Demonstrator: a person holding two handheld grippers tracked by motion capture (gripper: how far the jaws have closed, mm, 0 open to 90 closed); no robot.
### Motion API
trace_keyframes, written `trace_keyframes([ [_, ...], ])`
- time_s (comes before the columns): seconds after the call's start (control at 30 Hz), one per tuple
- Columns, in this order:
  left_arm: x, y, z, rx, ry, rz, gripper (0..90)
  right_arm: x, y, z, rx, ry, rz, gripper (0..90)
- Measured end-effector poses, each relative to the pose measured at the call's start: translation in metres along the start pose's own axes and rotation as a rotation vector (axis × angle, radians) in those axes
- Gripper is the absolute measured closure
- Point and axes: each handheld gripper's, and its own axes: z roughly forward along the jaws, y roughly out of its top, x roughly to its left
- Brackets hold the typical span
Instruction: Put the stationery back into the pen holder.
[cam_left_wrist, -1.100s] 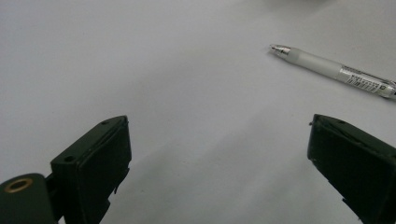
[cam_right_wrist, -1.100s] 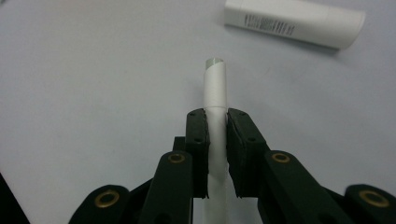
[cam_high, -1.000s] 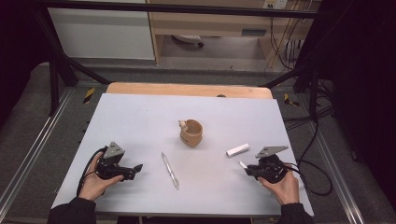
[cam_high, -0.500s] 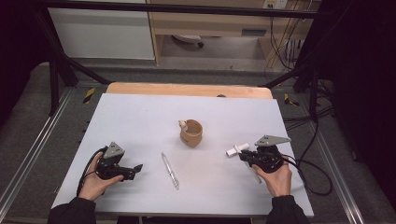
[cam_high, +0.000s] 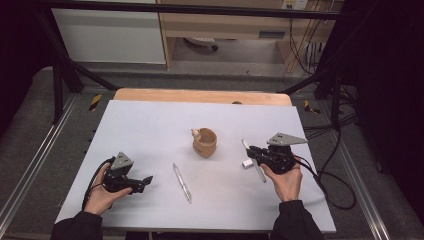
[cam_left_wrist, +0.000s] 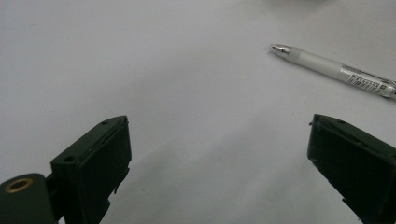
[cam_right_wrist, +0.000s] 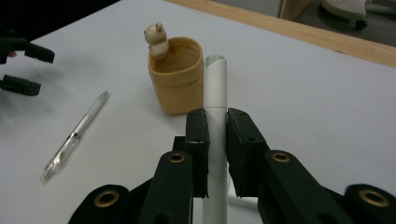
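Observation:
A tan cup (cam_high: 205, 142) with a small figure on its rim stands mid-table, and it is also in the right gripper view (cam_right_wrist: 180, 77). My right gripper (cam_high: 252, 151) (cam_right_wrist: 215, 140) is shut on a long white pen (cam_high: 259, 173) (cam_right_wrist: 215, 84), which points toward the cup's right side. A clear pen (cam_high: 182, 183) (cam_left_wrist: 331, 67) (cam_right_wrist: 77, 135) lies on the table between the two grippers. My left gripper (cam_high: 146, 180) (cam_left_wrist: 219, 154) rests low at the left, open with nothing between its jaws. The clear pen's tip lies just ahead of it to the right.
A short white cylinder (cam_high: 247, 163) (cam_right_wrist: 243, 203) lies on the table under my right gripper. The grey tabletop (cam_high: 150, 130) ends in a wooden strip (cam_high: 200, 96) at the far edge. Cables (cam_high: 330, 175) trail off the right side.
My right gripper has moved forward and left with the white pen, over the white cylinder and toward the cup. The left gripper, cup and clear pen have stayed put.

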Motion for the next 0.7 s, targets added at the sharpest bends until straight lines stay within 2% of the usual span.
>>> trace_keyframes([
  [0.03,0.000,0.000,0.000,-0.001,-0.001,0.000,6.2,0.001,0.003,0.003,-0.032,0.003,0.011,79.3],
  [0.13,0.000,0.000,0.000,0.000,-0.001,0.001,6.2,0.002,0.006,0.005,-0.062,-0.002,0.016,79.3],
  [0.17,0.000,0.000,0.000,0.000,-0.001,0.000,6.2,0.003,0.010,0.007,-0.093,-0.004,0.021,79.3],
  [0.43,0.000,0.000,0.000,-0.001,-0.001,0.000,6.2,0.007,0.023,0.013,-0.161,0.004,0.023,79.3],
  [0.47,0.000,0.000,0.000,0.000,-0.002,0.001,6.2,0.008,0.026,0.015,-0.183,0.006,0.023,79.3],
  [0.6,0.000,0.000,0.000,0.000,-0.002,0.001,6.3,0.010,0.032,0.018,-0.206,0.011,0.020,79.3],
  [0.7,0.000,0.000,0.000,-0.002,-0.004,-0.001,6.3,0.012,0.039,0.022,-0.251,0.008,0.024,79.3],
])
